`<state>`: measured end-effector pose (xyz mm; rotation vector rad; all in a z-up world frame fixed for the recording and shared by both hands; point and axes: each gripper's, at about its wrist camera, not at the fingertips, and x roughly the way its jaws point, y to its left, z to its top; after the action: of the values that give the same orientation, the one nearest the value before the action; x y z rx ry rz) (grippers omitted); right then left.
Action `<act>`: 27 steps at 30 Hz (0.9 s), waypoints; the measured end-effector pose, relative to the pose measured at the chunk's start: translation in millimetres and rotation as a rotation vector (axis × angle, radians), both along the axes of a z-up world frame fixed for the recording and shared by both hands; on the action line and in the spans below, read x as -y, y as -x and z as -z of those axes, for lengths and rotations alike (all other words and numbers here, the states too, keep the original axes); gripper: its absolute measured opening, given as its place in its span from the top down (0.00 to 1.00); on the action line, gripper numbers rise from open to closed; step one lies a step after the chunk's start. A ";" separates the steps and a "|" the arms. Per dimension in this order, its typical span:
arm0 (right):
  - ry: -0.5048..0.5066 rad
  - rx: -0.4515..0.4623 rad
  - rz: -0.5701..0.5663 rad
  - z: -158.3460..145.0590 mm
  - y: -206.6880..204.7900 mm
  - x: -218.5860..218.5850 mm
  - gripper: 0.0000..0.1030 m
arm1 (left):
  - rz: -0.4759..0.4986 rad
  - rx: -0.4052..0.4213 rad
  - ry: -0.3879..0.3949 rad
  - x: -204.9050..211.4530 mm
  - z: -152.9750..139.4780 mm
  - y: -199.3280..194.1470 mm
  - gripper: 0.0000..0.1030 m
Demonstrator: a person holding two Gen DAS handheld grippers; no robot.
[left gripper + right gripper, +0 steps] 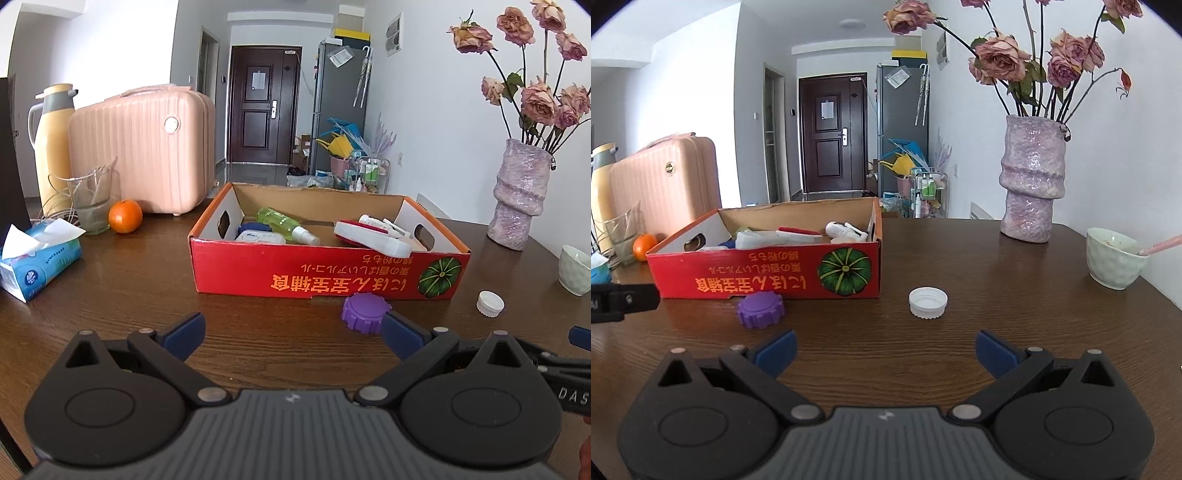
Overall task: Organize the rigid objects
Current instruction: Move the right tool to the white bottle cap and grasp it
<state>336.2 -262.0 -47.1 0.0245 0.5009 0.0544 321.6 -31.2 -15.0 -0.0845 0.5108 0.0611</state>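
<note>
A red cardboard box (328, 271) (768, 275) stands open on the brown table, holding a green spray bottle (286, 225), a white-and-red case (371, 238) and small tubes. A purple ridged cap (365, 312) (761, 308) lies on the table just in front of the box. A white cap (490, 303) (928, 302) lies to its right, open side up. My left gripper (293, 334) is open, its right finger beside the purple cap. My right gripper (885, 350) is open and empty, a short way behind the white cap.
A tissue pack (37, 256), glass cup (90, 203), orange (125, 216), pink case (144, 147) and yellow thermos (51, 140) crowd the left. A purple vase (1032, 181) of dried roses and a pale bowl (1115, 262) with a pink spoon stand at right.
</note>
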 end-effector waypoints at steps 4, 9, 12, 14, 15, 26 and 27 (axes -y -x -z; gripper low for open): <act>0.012 0.004 0.007 5.0 -17.7 9.0 0.00 | 0.001 -0.006 -0.003 1.0 0.9 -2.8 0.00; 0.047 -0.055 0.019 17.7 -55.1 20.1 0.06 | -0.004 -0.014 -0.002 1.6 2.0 -8.0 0.00; 0.063 -0.083 0.037 23.5 -77.0 25.8 0.07 | -0.009 -0.017 0.000 1.5 2.6 -11.7 0.00; 0.058 -0.094 0.048 26.6 -90.0 30.5 0.07 | -0.012 -0.021 0.002 1.2 3.6 -14.3 0.00; 0.053 -0.102 0.051 28.2 -96.5 32.9 0.08 | -0.013 -0.024 0.002 1.1 4.2 -15.8 0.00; 0.029 -0.178 0.046 41.4 -146.5 37.6 0.21 | -0.022 -0.041 -0.003 1.6 9.0 -24.7 0.00; 0.031 -0.189 0.039 42.7 -148.7 36.7 0.28 | -0.023 -0.042 -0.004 2.2 9.2 -25.8 0.00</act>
<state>484.9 -298.8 -89.9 0.0090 0.6900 0.0064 347.3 -33.4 -24.2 -0.0851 0.5521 0.0867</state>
